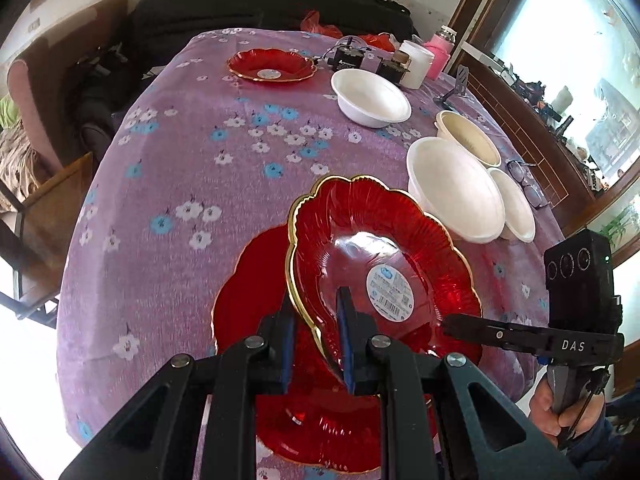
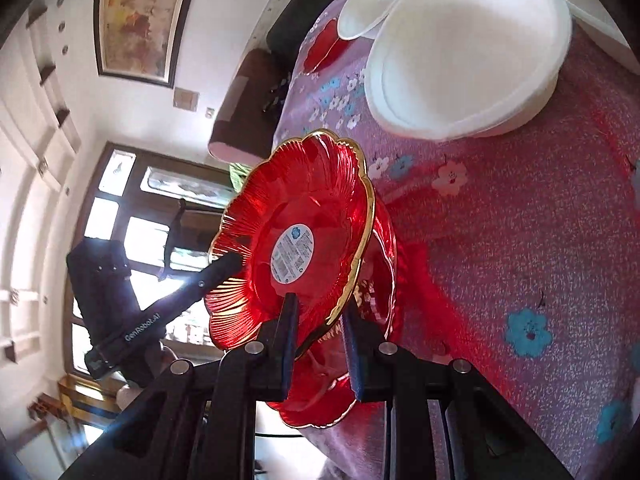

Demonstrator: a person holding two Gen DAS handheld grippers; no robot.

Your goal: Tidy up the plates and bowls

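A red glass plate point(image 1: 384, 248) with a gold scalloped rim and a round white label is held tilted above a second red plate point(image 1: 248, 312) on the purple flowered tablecloth. My left gripper point(image 1: 316, 320) is shut on its near rim. My right gripper point(image 2: 320, 320) is shut on the opposite rim point(image 2: 352, 280); it also shows in the left wrist view point(image 1: 448, 326). The held plate point(image 2: 296, 232) stands nearly on edge in the right wrist view, over the lower plate point(image 2: 320, 404). A third red plate point(image 1: 272, 65) lies at the table's far end.
White foam bowls stand on the right: one point(image 1: 370, 96) far, a stack point(image 1: 456, 188) near, a cream bowl point(image 1: 466, 136) and a small one point(image 1: 516, 206). Glasses point(image 1: 524, 180), cups and black boxes point(image 1: 348, 58) crowd the far right. A chair point(image 1: 52, 216) stands left.
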